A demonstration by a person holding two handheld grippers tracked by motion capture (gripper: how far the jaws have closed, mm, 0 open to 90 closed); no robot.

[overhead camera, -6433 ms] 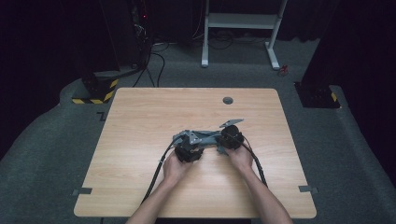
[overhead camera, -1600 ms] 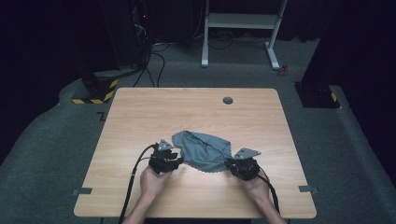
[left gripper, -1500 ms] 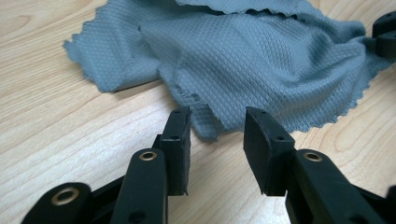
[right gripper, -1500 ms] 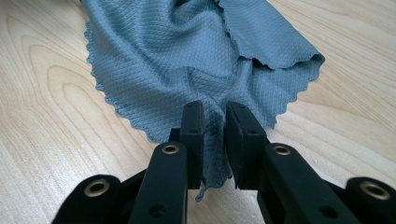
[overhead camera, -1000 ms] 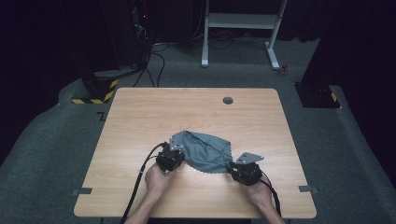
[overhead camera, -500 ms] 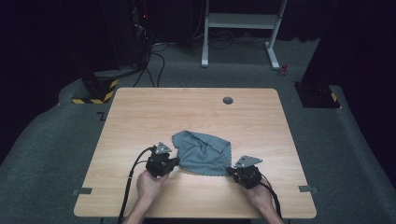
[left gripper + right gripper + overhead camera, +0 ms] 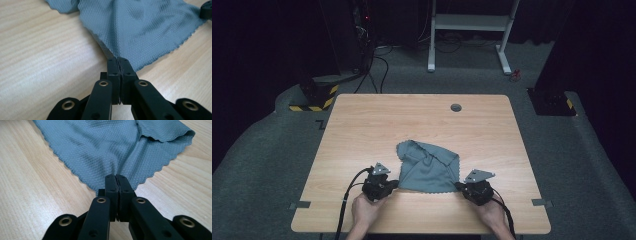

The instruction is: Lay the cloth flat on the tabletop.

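Note:
A grey-blue cloth [image 7: 429,167] lies partly folded on the wooden table [image 7: 412,120], its far left part doubled over. My left gripper [image 7: 395,186] is shut on the cloth's near left corner, and my right gripper [image 7: 459,186] is shut on its near right corner. In the left gripper view the jaws [image 7: 117,60] pinch a corner of the cloth [image 7: 145,30], which fans out ahead. In the right gripper view the jaws [image 7: 116,177] pinch the scalloped edge of the cloth [image 7: 105,147]. A hand holds each gripper near the table's front edge.
A round dark grommet [image 7: 456,107] sits near the table's far edge. On the floor behind stand a white desk frame [image 7: 472,30] and a yellow-black striped base [image 7: 312,100]. Black cables trail from both grippers off the front edge.
Both grippers have drawn back toward the front edge, the left one also leftward. The cloth has come with them and now lies stretched wider between them.

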